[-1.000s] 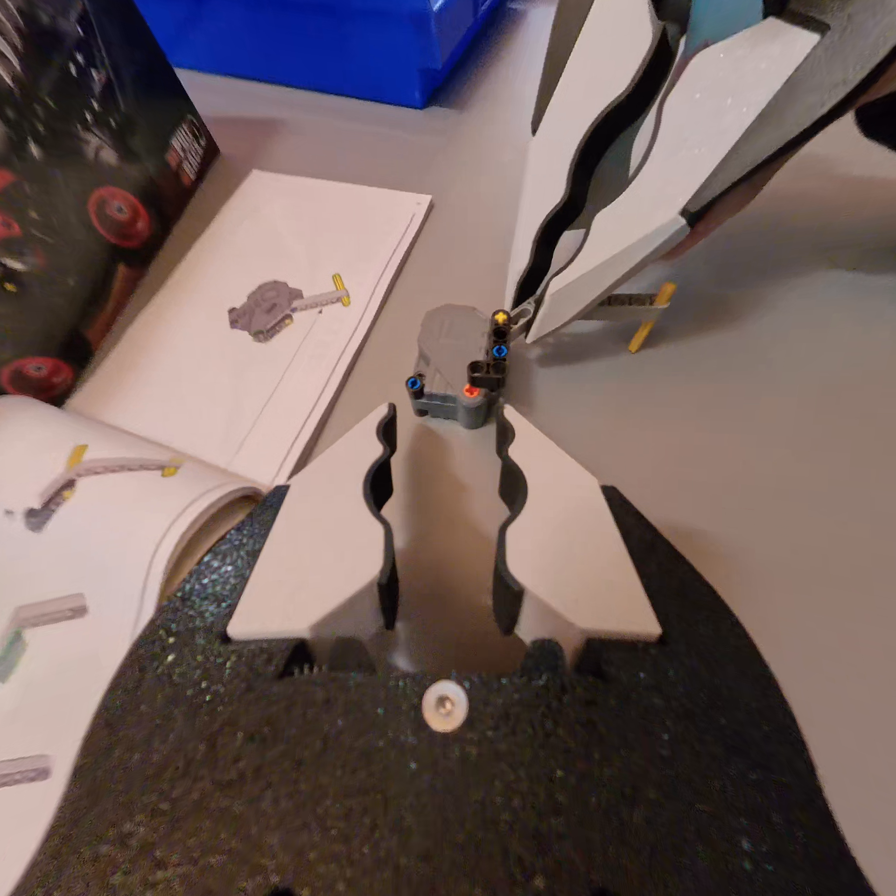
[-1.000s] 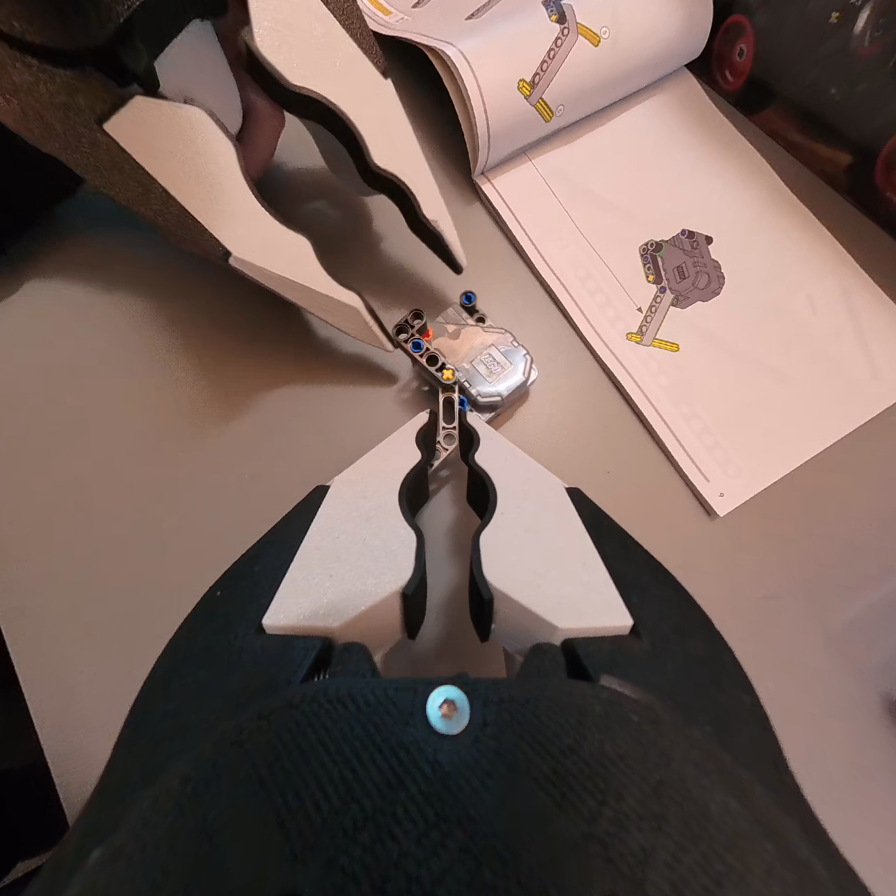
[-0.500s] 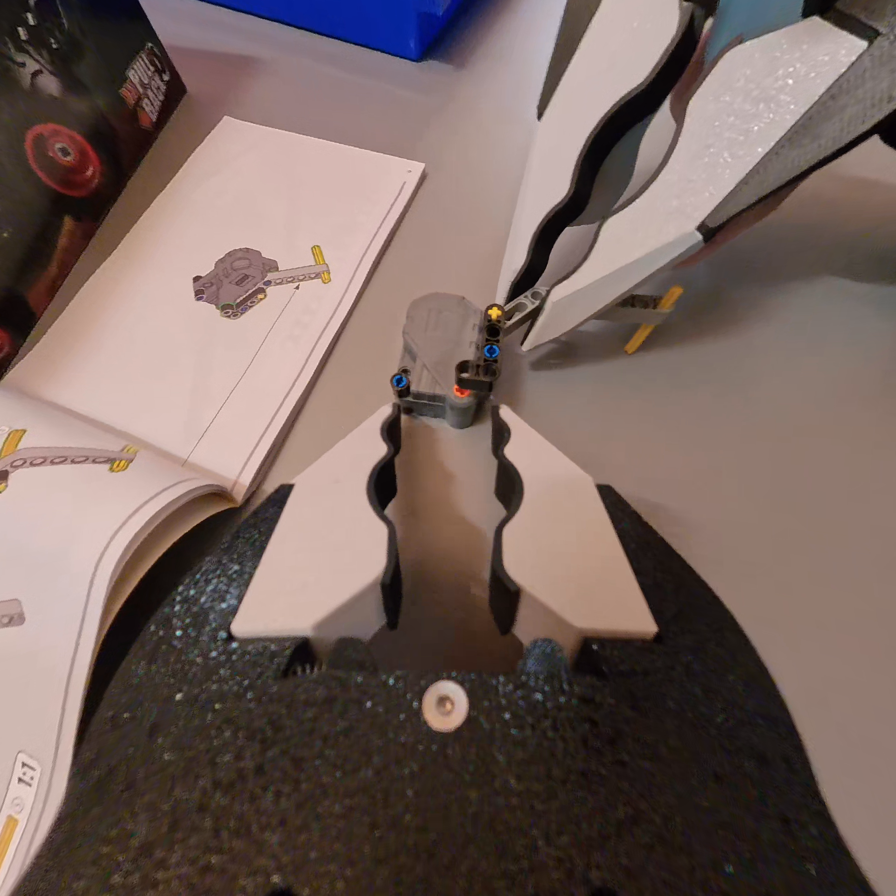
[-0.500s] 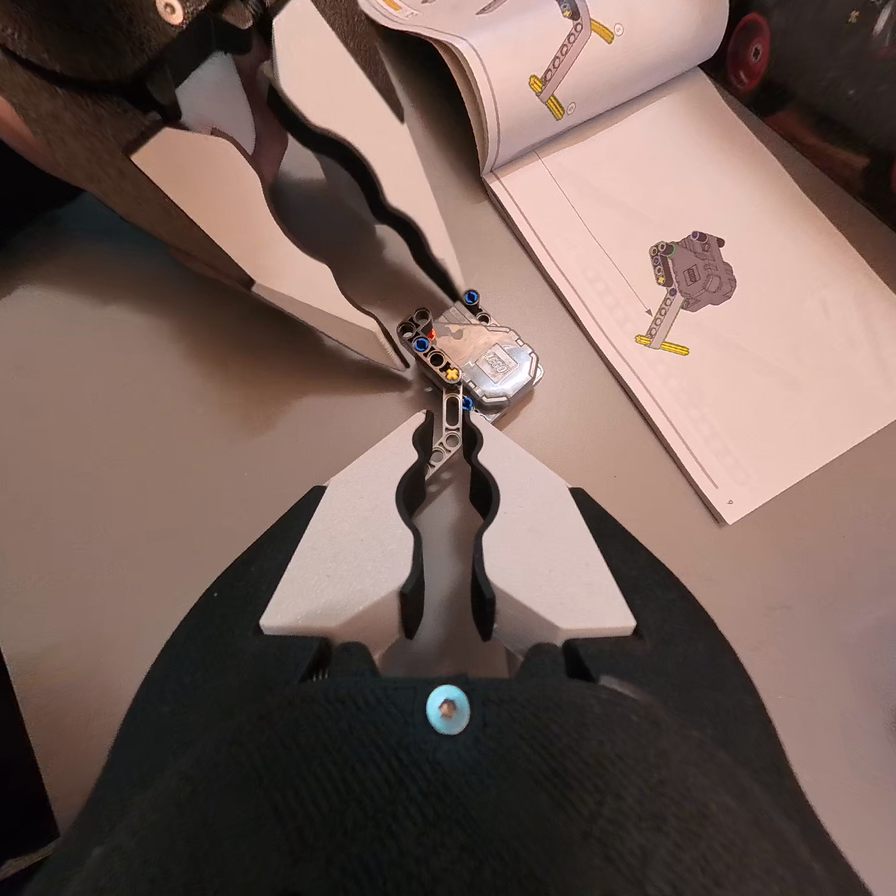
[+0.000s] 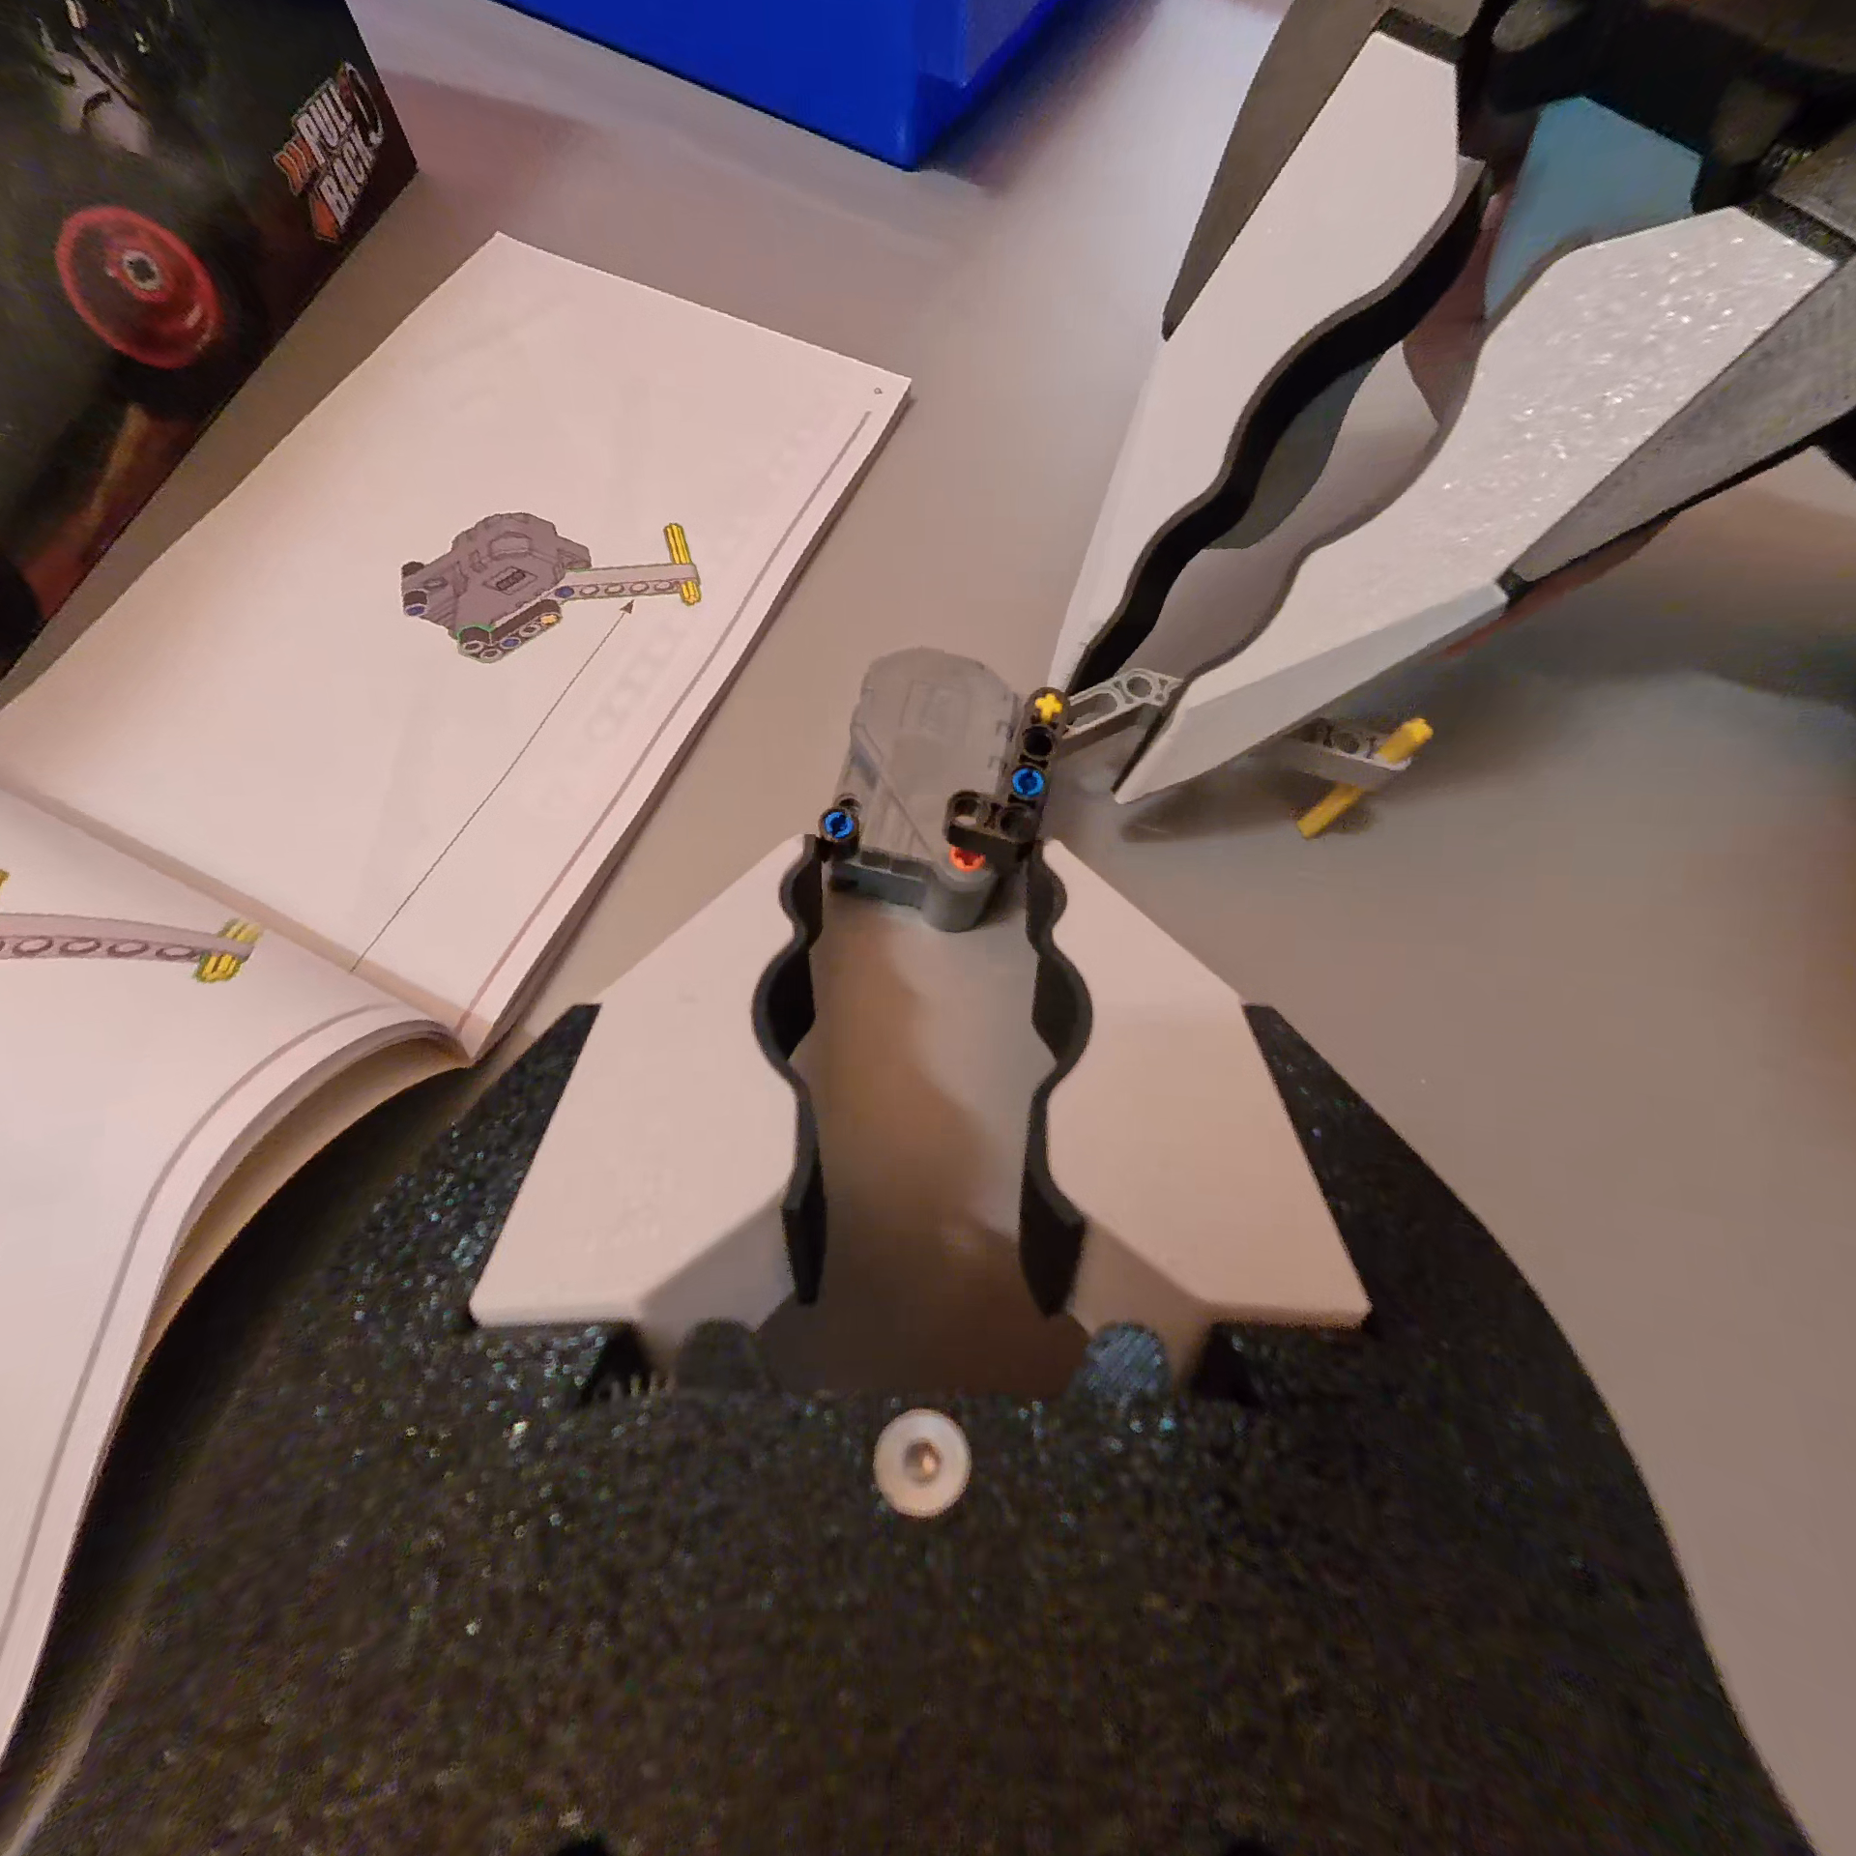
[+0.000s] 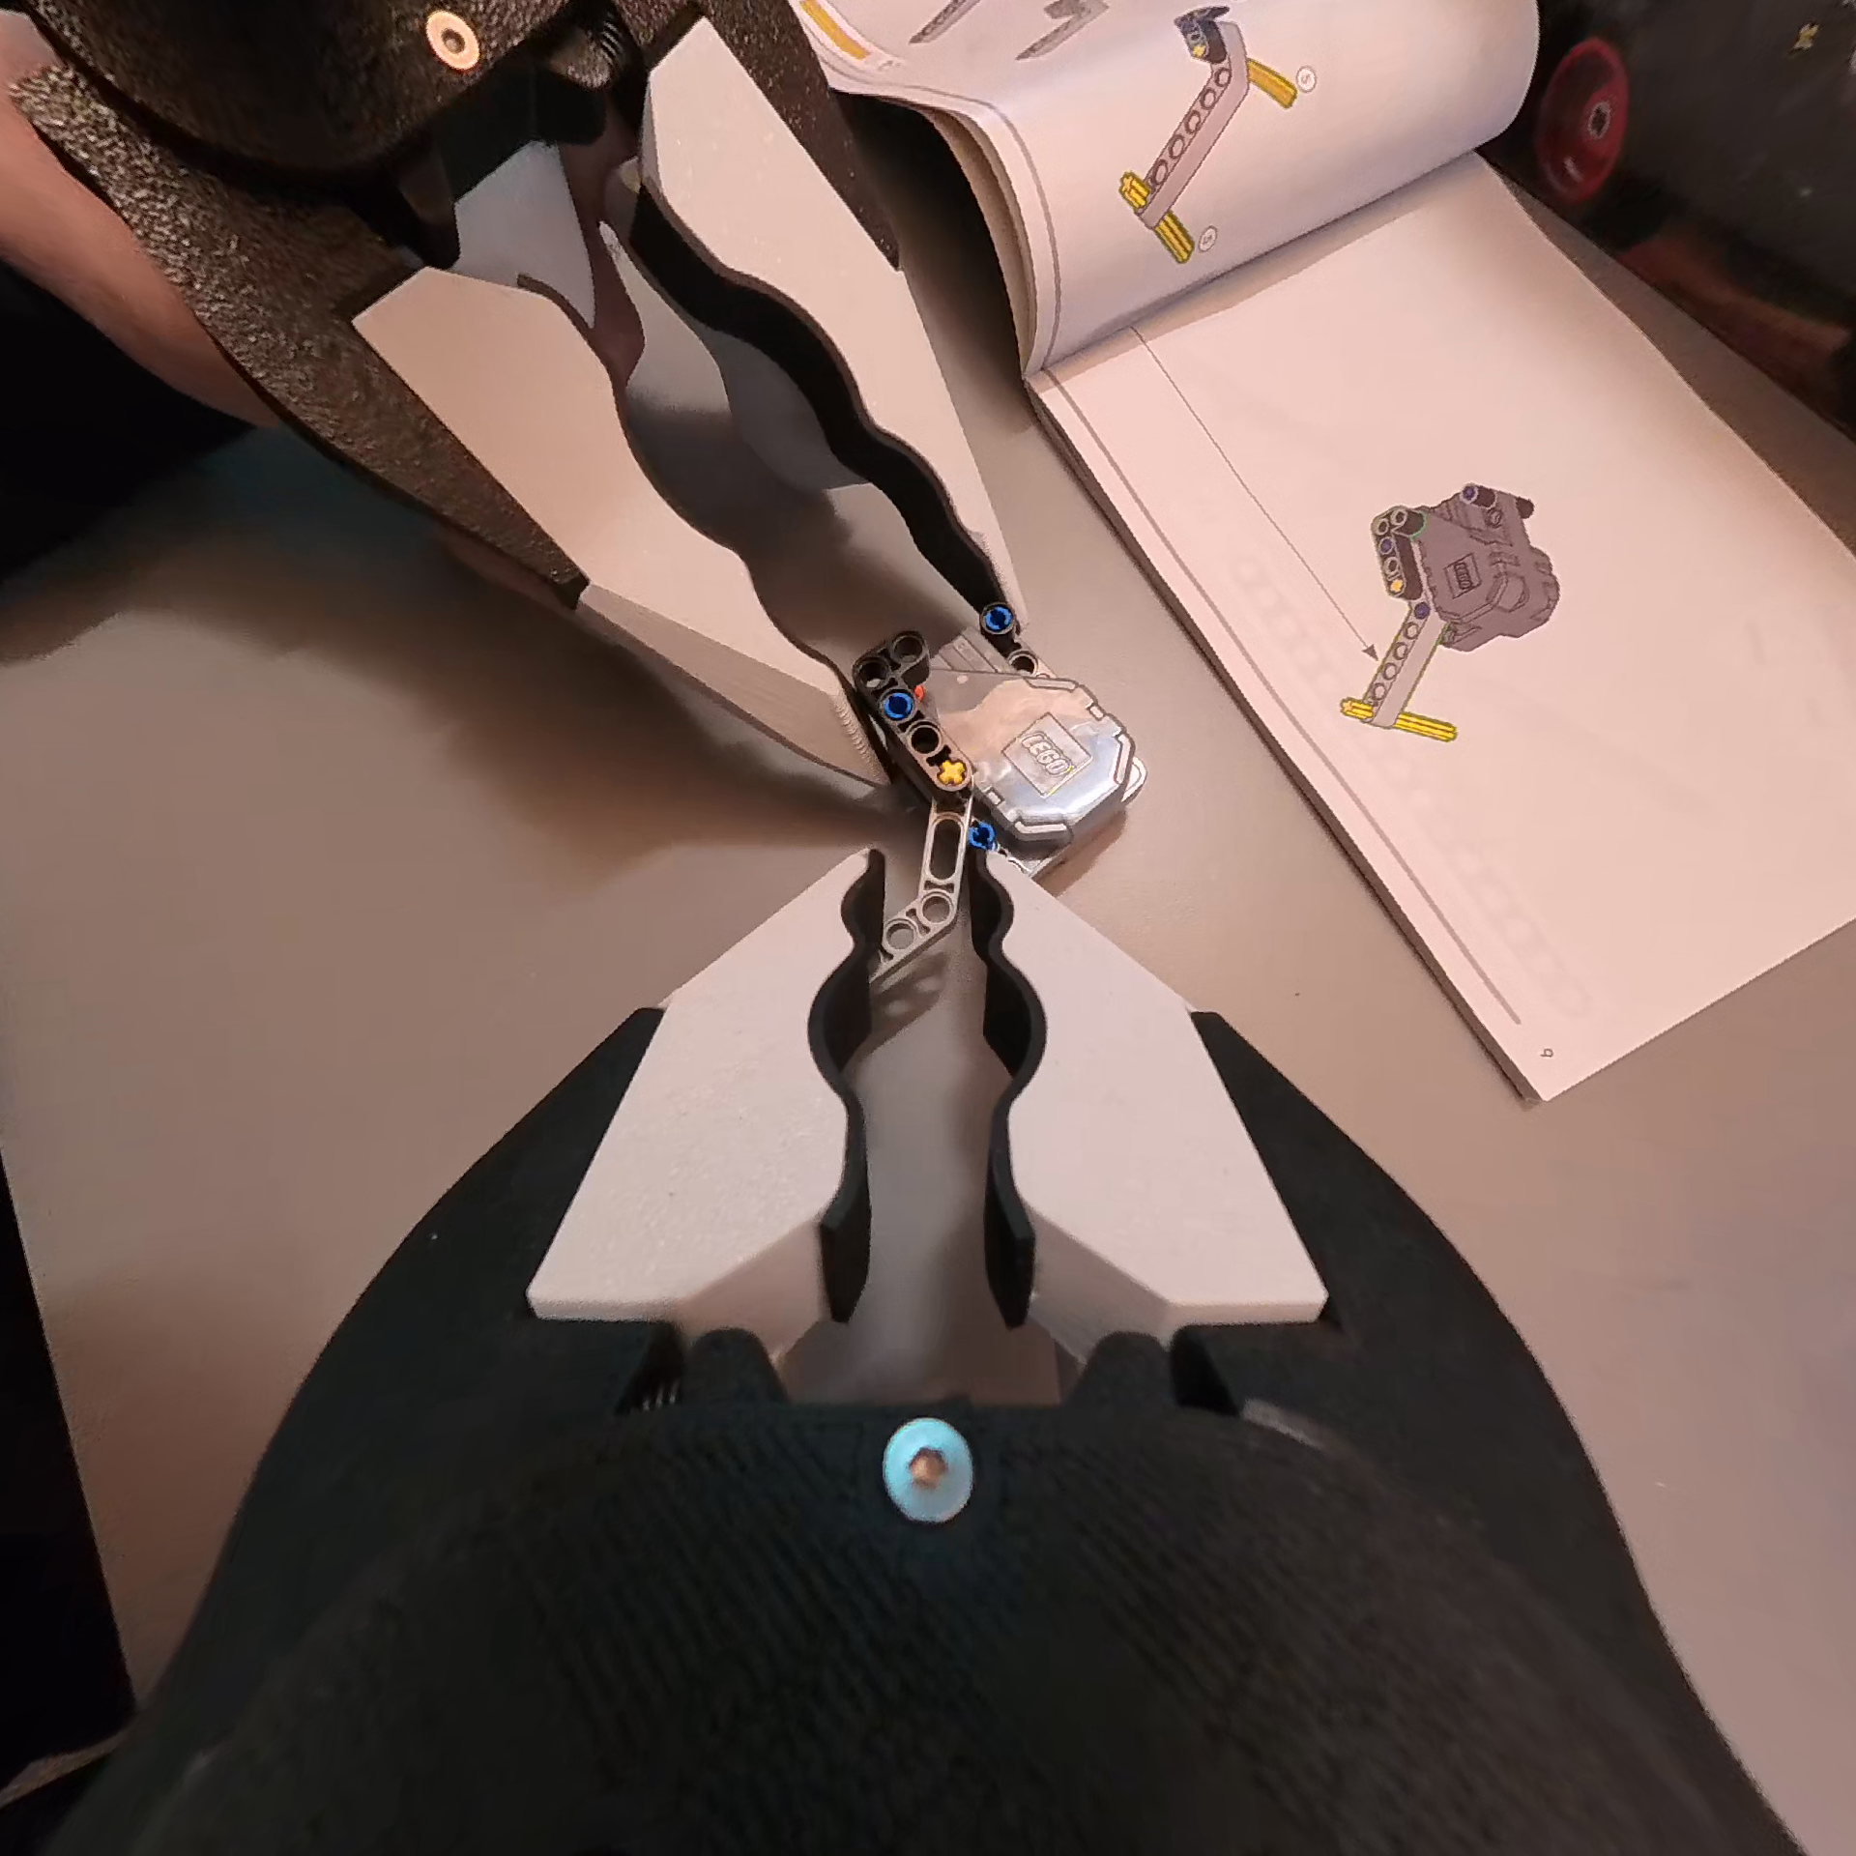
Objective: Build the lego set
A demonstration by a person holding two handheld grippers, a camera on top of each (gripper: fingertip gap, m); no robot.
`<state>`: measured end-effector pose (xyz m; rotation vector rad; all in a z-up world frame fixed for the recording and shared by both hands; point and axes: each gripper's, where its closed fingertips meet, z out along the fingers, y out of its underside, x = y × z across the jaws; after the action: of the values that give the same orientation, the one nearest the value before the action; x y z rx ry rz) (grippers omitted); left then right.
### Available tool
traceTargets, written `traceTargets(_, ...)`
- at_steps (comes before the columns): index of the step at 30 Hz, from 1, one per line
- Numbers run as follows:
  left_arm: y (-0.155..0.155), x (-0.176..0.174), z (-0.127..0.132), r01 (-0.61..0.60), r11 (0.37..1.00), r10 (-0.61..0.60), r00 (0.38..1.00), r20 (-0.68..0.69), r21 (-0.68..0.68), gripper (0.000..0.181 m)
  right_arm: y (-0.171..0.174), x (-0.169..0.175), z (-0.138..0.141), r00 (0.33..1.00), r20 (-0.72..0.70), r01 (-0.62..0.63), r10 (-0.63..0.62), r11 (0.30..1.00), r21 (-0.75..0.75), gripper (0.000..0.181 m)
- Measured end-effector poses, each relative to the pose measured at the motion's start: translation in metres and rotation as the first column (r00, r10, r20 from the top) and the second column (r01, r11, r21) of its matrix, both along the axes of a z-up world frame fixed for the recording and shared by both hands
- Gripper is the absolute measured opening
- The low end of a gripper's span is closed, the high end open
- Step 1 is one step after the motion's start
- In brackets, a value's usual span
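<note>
A grey motor block [image 5: 919, 743] with blue pins and a black angled beam lies on the grey table [image 5: 1506, 1105]; it also shows in the right wrist view [image 6: 1045, 753]. My left gripper [image 5: 924, 874] is open, its fingertips on either side of the block's near end; the right wrist view shows it [image 6: 929, 668] coming in from the upper left. My right gripper [image 6: 924, 869] is shut on a thin grey beam [image 6: 929, 894] whose far end meets the block's yellow axle [image 6: 952, 771]. In the left wrist view the right gripper [image 5: 1115, 723] holds this beam [image 5: 1120, 695], and its yellow-pinned tail [image 5: 1356, 773] shows beneath it.
An open instruction booklet [image 5: 502, 623] lies left of the block; it also shows in the right wrist view [image 6: 1406, 603]. The dark set box [image 5: 151, 251] stands behind the booklet. A blue bin [image 5: 854, 60] sits at the back. My left and right fingertips are right by each other.
My left gripper has moved forward until its tips flank the motor block; its gap looks unchanged. My right gripper keeps the beam at the block's yellow axle.
</note>
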<state>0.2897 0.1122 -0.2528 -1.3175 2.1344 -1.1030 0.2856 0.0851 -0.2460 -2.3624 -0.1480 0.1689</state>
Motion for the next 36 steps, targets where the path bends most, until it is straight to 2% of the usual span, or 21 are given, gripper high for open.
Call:
traceTargets(7, -0.002, -0.001, 0.0, 0.004, 1.0, -0.004, 1.0, 0.0, 0.003, 0.037, -0.005, 0.003, 0.007, 1.0, -0.006, -0.003, 0.003, 1.0, 0.017, 0.031)
traceTargets(11, -0.002, 0.0, 0.0, 0.002, 1.0, -0.002, 1.0, -0.001, 0.001, 0.037, -0.006, 0.009, 0.014, 1.0, 0.019, 0.014, -0.015, 0.999, 0.053, 0.028)
traceTargets(16, -0.003, -0.001, 0.0, 0.0, 1.0, 0.0, 1.0, -0.003, -0.001, 0.037, 0.002, 0.003, 0.013, 0.988, 0.149, -0.06, 0.052, 0.997, 0.053, 0.023)
traceTargets(19, -0.004, -0.002, -0.001, 0.009, 1.0, -0.009, 1.0, -0.004, 0.005, 0.037, 0.01, 0.006, 0.02, 0.98, 0.2, -0.039, 0.02, 0.995, 0.093, 0.016)
traceTargets(24, -0.01, -0.007, -0.007, 0.051, 0.998, -0.049, 0.998, -0.031, 0.047, 0.048, 0.008, 0.0, 0.016, 0.948, 0.297, -0.141, 0.117, 0.988, 0.063, 0.014)
traceTargets(30, -0.013, -0.008, -0.008, 0.075, 0.996, -0.074, 0.997, -0.038, 0.046, 0.044, 0.007, -0.007, 0.016, 0.898, 0.37, -0.279, 0.239, 0.958, 0.059, 0.022)
traceTargets(33, -0.013, -0.009, -0.01, 0.083, 0.996, -0.081, 0.996, -0.049, 0.042, 0.038, 0.008, -0.007, 0.02, 0.897, 0.35, -0.312, 0.269, 0.948, 0.07, 0.005)
traceTargets(36, -0.013, -0.01, -0.01, 0.097, 0.994, -0.095, 0.994, -0.046, 0.051, 0.033, 0.006, -0.009, 0.02, 0.894, 0.331, -0.343, 0.302, 0.936, 0.074, 0.005)
